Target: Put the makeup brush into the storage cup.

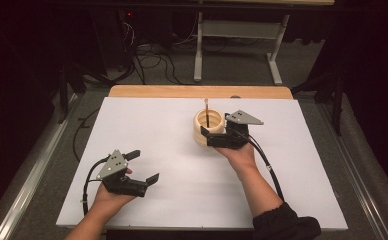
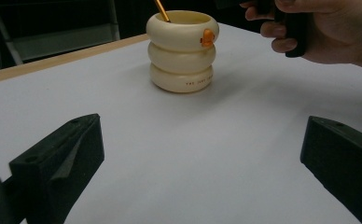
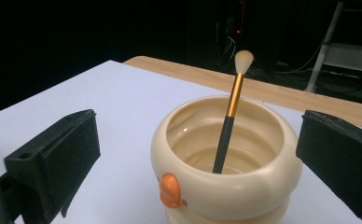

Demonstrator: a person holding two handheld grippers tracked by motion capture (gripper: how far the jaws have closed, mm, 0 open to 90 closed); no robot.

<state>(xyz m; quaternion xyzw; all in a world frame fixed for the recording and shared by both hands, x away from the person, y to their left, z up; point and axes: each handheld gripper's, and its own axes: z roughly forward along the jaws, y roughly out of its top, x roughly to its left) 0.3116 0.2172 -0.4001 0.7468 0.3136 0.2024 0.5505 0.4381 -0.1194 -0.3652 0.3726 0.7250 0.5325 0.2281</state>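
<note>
- A cream holder [image 1: 206,128], shaped like three stacked rings with a small orange tab on its side, stands upright on the white worktop [image 1: 172,165], right of the middle and towards the far edge.
- A brush [image 3: 229,119] stands in the holder, handle down and pale bristle tip up. Its long axis runs nearly vertical, leaning a little towards the far wall of the holder; the gold ferrule and the tip rise clear above the rim.
- The right gripper [image 1: 217,134] sits just beside the holder on the near right side, its jaws spread wide. In the right gripper view the two black jaws stand either side of the holder without pressing on it, and nothing is held between them.
- The left gripper [image 1: 143,167] rests low over the near left part of the worktop, well apart from the holder, with its jaws also wide apart and empty. In the left gripper view the holder lies ahead and a little left of centre, with bare worktop between.
- The right hand [image 1: 238,156] is by far the nearer to the holder and brush; the left would have to cross much of the worktop.
- Judged from this, the brush looks placed. Any coming pull-back should run away from the holder, as a sideways sweep of a jaw could tip it.
</note>
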